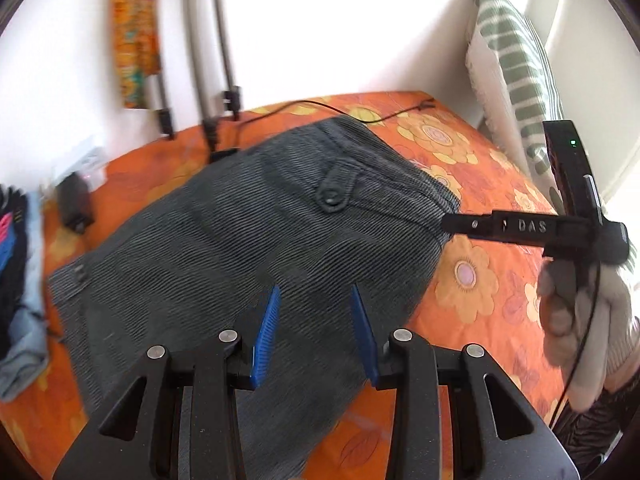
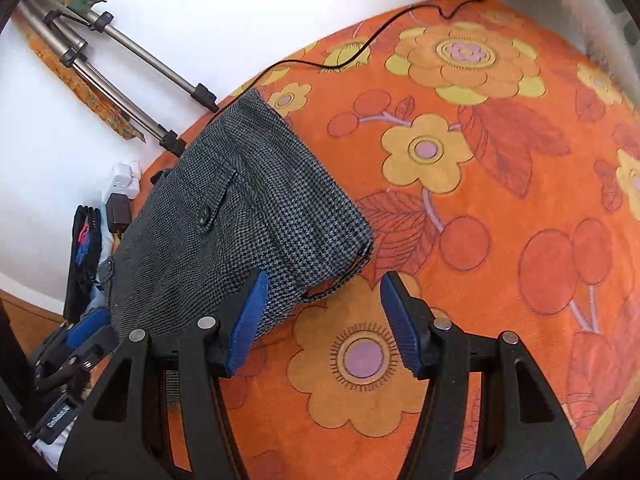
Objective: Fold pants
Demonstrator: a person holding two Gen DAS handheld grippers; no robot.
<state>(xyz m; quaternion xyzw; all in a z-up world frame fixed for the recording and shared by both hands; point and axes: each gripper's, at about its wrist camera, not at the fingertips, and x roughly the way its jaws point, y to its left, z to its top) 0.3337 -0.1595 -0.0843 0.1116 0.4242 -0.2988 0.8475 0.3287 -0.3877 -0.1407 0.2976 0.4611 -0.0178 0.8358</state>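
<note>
Grey houndstooth pants [image 1: 248, 240] lie folded on an orange flowered bedspread [image 1: 480, 288], buttoned pocket flap up. My left gripper [image 1: 316, 304] is open, its blue pads just above the pants' near part, holding nothing. My right gripper [image 2: 320, 292] is open and empty at the pants' [image 2: 240, 216] near right corner; its left pad overlaps the fabric edge, its right pad is over the bedspread [image 2: 480, 200]. In the left wrist view the right gripper [image 1: 452, 224] reaches in from the right to the pants' edge, held by a gloved hand [image 1: 584, 320].
A black cable [image 2: 360, 48] trails across the far bedspread. Tripod legs [image 1: 208, 60] lean on the white wall. A charger [image 1: 74, 204] and a stack of clothes [image 1: 16, 280] lie at the left. A striped pillow [image 1: 516, 80] stands at the right.
</note>
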